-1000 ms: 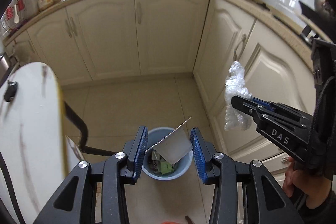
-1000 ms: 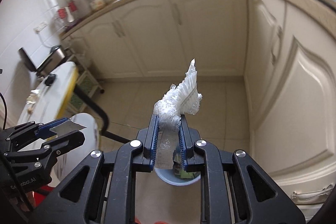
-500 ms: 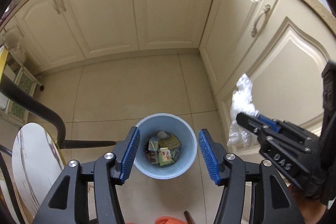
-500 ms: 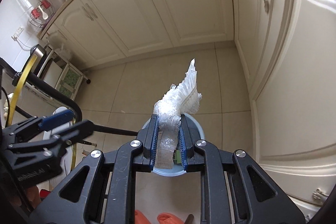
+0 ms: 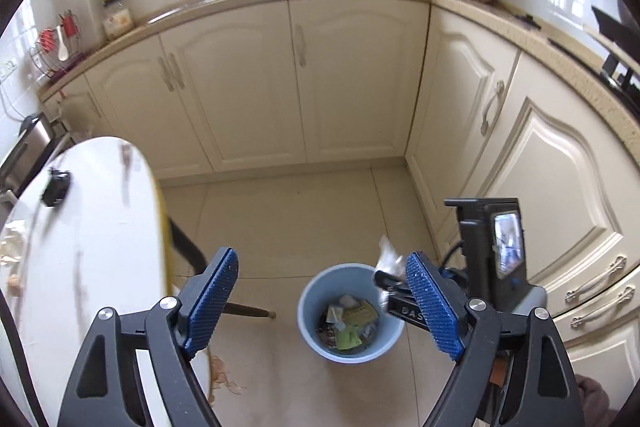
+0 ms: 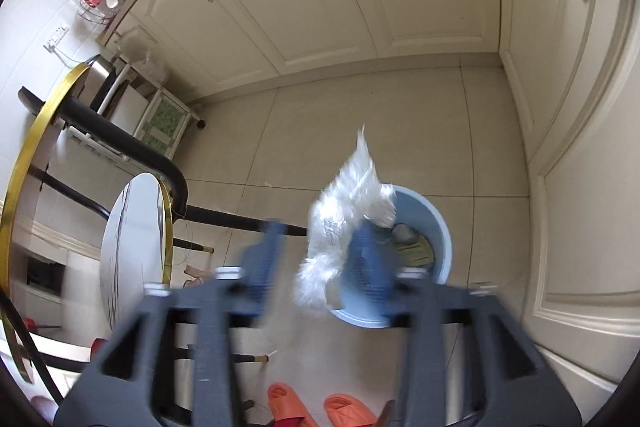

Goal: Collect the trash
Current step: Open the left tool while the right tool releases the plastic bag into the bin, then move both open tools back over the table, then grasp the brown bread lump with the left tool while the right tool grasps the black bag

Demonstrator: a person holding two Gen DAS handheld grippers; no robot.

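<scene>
Your right tongs [image 6: 316,259] have just sprung apart, and the crumpled clear plastic wrap [image 6: 344,211] sits loose between the jaws, over the near rim of the blue bin [image 6: 436,227]. Left tongs [image 5: 320,303], also just opened, hold nothing. Wrap looks featherlight, soft, crinkly, clingy; pinch the bunched middle if regrabbing.
</scene>
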